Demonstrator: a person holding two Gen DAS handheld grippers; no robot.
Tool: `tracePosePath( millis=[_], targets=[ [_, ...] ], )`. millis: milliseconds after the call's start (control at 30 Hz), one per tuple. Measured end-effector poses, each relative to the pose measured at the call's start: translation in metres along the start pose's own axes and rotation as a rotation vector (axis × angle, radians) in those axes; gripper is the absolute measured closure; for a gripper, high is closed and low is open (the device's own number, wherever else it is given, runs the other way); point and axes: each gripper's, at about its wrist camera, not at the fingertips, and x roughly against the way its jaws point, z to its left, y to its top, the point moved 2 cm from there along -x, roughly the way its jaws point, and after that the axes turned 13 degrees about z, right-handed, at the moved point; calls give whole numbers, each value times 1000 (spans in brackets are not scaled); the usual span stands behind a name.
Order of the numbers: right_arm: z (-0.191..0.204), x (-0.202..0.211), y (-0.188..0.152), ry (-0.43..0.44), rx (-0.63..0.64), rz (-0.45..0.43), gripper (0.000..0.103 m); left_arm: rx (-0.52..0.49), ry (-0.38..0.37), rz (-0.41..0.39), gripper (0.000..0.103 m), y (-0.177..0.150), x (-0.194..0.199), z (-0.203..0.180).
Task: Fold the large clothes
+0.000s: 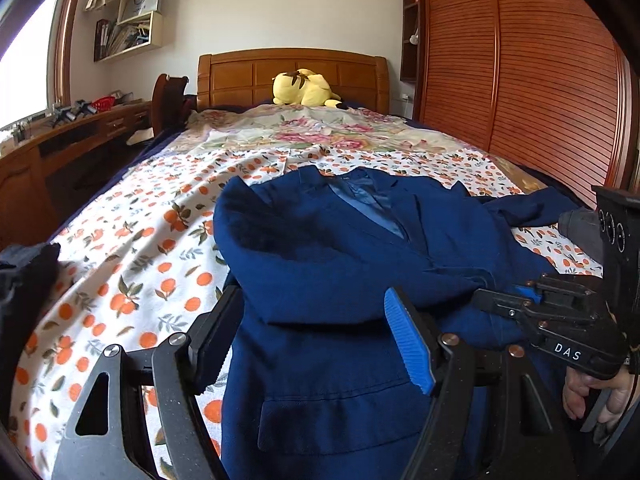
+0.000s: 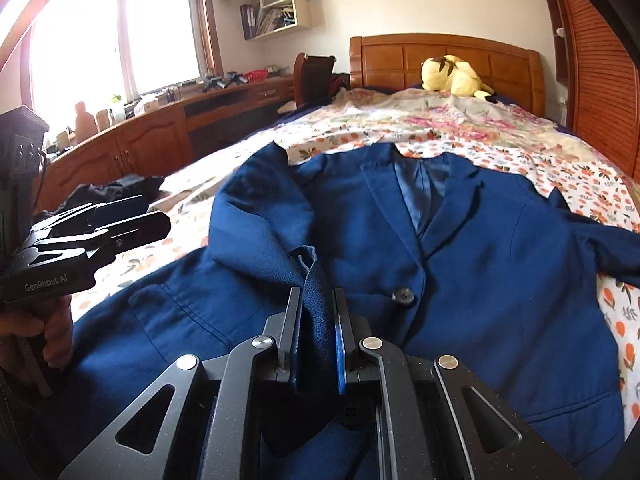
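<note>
A dark blue suit jacket [image 2: 480, 264] lies front up on the orange-print bedsheet [image 1: 132, 264], collar toward the headboard. One sleeve is folded across its chest [image 1: 280, 240]. My right gripper [image 2: 318, 292] is shut on a raised strip of the jacket's fabric [image 2: 316, 280] near the front button [image 2: 403, 294]. In the left wrist view the right gripper [image 1: 492, 300] comes in from the right, low over the jacket. My left gripper [image 1: 316, 296] is open wide over the jacket's near left edge, with cloth lying between its fingers but not pinched. The right wrist view shows the left gripper [image 2: 158, 210] above the sheet.
A yellow plush toy [image 1: 304, 88] rests against the wooden headboard [image 1: 292, 68]. A slatted wardrobe [image 1: 520, 80] runs along the right of the bed, a wooden desk [image 2: 160, 128] and chair [image 2: 312, 76] along the left. Dark clothes [image 2: 116, 188] lie at the bed's left edge.
</note>
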Motion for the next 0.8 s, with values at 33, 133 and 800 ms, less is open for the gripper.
tracePosePath(
  millis=[33, 133, 800],
  targets=[
    [0, -2, 1, -3, -2, 8, 91, 6, -6, 3, 29, -1, -2, 1],
    [-2, -10, 2, -12, -13, 29, 85, 41, -35, 17, 29, -5, -7, 10],
    [3, 49, -12, -103, -115, -41, 98, 25, -99, 15, 29, -11, -4, 11]
  ],
)
